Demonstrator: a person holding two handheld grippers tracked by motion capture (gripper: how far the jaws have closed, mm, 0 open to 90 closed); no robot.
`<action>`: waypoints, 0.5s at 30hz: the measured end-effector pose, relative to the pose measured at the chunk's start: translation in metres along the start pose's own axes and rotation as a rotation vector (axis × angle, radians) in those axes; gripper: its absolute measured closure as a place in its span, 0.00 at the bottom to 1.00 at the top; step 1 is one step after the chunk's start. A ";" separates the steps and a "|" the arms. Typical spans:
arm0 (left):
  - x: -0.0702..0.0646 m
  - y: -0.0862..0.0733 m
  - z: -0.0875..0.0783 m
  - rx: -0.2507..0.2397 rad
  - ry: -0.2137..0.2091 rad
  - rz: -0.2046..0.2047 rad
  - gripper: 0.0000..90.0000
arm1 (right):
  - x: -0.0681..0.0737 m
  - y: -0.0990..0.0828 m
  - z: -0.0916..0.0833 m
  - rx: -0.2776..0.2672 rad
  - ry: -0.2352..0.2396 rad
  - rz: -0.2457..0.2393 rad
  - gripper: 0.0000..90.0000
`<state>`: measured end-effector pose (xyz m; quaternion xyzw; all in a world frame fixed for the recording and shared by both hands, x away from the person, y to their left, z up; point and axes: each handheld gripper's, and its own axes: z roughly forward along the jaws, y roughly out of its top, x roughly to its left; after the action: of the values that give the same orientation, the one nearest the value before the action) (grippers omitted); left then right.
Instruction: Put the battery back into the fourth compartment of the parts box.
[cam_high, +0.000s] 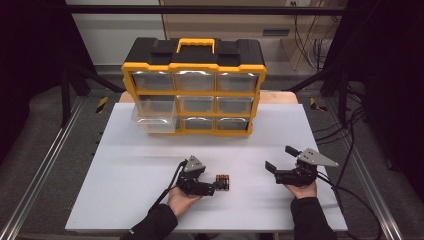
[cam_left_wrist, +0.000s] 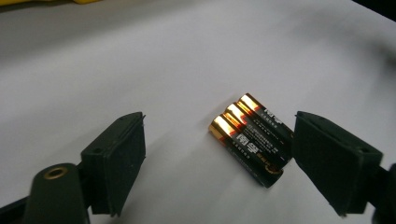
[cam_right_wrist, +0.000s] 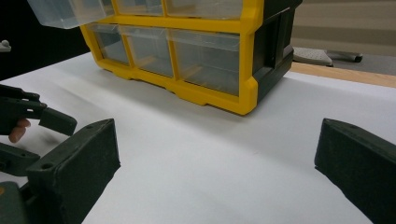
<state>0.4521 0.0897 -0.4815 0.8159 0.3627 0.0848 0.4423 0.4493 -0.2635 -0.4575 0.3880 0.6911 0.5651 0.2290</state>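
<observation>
A: Reaching for the batteries (cam_left_wrist: 250, 140), right? Which step is it?

B: The grab. The left gripper (cam_high: 216, 188) sits in front of the yellow drawer box (cam_high: 194, 92), jaws apart, with 3 batteries lying between them on the white table (cam_high: 125, 165). The pads are not pressing yet.

A: What comes next?

B: I think the jaws must squeeze shut on the batteries, then lift.

A: And the right gripper (cam_high: 277, 159)?

B: Jaws apart too, holding nothing, in front of the box.

A: What does each view add?

B: The left gripper view shows 3 batteries side by side. The high view shows 1 drawer (cam_high: 155, 117) pulled out of the box.
</observation>
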 end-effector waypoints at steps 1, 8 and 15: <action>-0.001 0.000 0.000 0.006 0.005 -0.003 0.22 | 0.000 0.000 0.000 -0.001 0.000 0.000 0.00; -0.009 -0.002 0.006 0.056 0.048 -0.013 0.35 | 0.000 0.000 0.000 -0.001 0.000 0.001 0.00; -0.016 -0.001 0.007 0.067 0.064 -0.017 0.47 | 0.000 0.000 0.000 -0.001 -0.001 0.004 0.00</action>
<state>0.4436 0.0748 -0.4836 0.8240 0.3862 0.0950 0.4035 0.4493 -0.2637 -0.4572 0.3895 0.6901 0.5657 0.2281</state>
